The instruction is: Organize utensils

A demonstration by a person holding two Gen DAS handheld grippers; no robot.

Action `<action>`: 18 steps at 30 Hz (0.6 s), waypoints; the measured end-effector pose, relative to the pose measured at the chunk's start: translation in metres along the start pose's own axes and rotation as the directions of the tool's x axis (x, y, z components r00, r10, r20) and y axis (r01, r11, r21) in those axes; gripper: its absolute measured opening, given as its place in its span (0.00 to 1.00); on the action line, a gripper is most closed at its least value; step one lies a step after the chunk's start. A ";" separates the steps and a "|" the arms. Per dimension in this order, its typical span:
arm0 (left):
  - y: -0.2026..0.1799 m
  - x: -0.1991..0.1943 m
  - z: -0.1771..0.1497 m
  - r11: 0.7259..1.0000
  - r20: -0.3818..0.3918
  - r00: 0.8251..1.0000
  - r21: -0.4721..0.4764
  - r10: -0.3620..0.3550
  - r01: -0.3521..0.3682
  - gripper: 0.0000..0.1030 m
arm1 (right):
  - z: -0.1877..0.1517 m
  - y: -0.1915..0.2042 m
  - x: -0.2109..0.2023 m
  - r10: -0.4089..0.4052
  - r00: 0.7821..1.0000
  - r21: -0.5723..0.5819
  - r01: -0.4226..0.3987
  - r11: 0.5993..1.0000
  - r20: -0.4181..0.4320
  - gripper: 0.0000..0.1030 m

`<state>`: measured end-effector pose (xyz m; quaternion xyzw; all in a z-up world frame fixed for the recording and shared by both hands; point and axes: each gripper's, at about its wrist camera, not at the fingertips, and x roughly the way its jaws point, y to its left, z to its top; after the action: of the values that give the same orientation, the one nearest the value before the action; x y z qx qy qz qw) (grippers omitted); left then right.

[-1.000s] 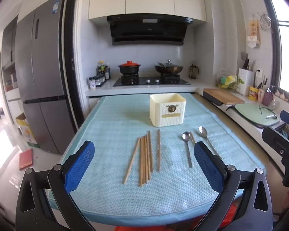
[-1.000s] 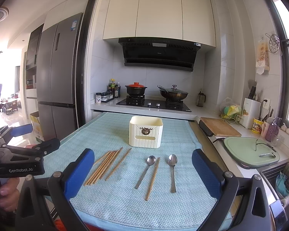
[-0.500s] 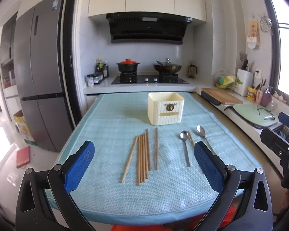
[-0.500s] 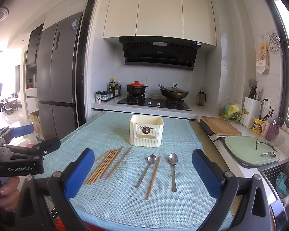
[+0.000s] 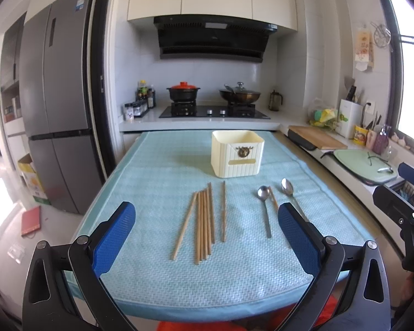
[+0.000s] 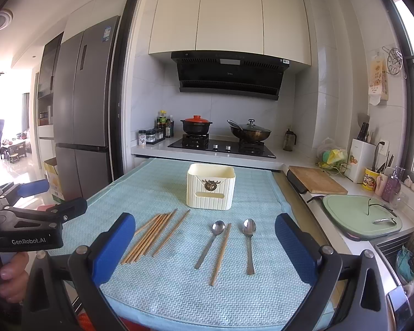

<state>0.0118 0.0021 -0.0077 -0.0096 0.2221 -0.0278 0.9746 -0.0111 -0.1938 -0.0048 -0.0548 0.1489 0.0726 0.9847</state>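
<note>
A cream utensil holder (image 5: 236,154) (image 6: 210,186) stands at the far middle of the table on a light blue cloth (image 5: 157,182) (image 6: 151,190). Several wooden chopsticks (image 5: 204,220) (image 6: 151,233) lie in front of it on the left. Two metal spoons (image 5: 264,207) (image 6: 249,238) lie on the right, with one chopstick (image 6: 220,251) between them. My left gripper (image 5: 207,237) is open and empty over the near edge, in line with the chopsticks. My right gripper (image 6: 205,248) is open and empty over the near edge, in line with the spoons.
A counter runs along the right with a wooden cutting board (image 6: 316,180) and a green board (image 6: 358,216). A stove with two pots (image 6: 220,131) stands behind the table. A grey fridge (image 5: 55,104) stands at the left. The left gripper's body (image 6: 27,229) shows at the right wrist view's left.
The left gripper has risen and drawn back a little, so the table items sit slightly lower and nearer in its view. The right gripper has barely moved. Both stay open.
</note>
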 end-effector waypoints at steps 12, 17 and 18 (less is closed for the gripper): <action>0.012 0.019 -0.002 0.999 -0.061 0.998 -0.048 -0.025 0.022 1.00 | -0.003 0.002 0.004 -0.004 1.000 0.001 0.004 1.000 -0.012 1.00; 0.014 0.030 -0.003 0.995 -0.095 0.993 -0.074 -0.071 0.064 1.00 | -0.003 -0.002 0.012 -0.012 0.999 0.004 0.012 1.000 -0.031 1.00; 0.014 0.033 -0.003 0.994 -0.102 0.992 -0.078 -0.079 0.071 1.00 | -0.004 -0.003 0.014 -0.013 0.999 0.006 0.013 1.000 -0.034 1.00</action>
<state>0.0404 0.0142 -0.0253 -0.0525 0.2733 -0.0566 0.9588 0.0015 -0.1952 -0.0122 -0.0540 0.1654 0.0650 0.9826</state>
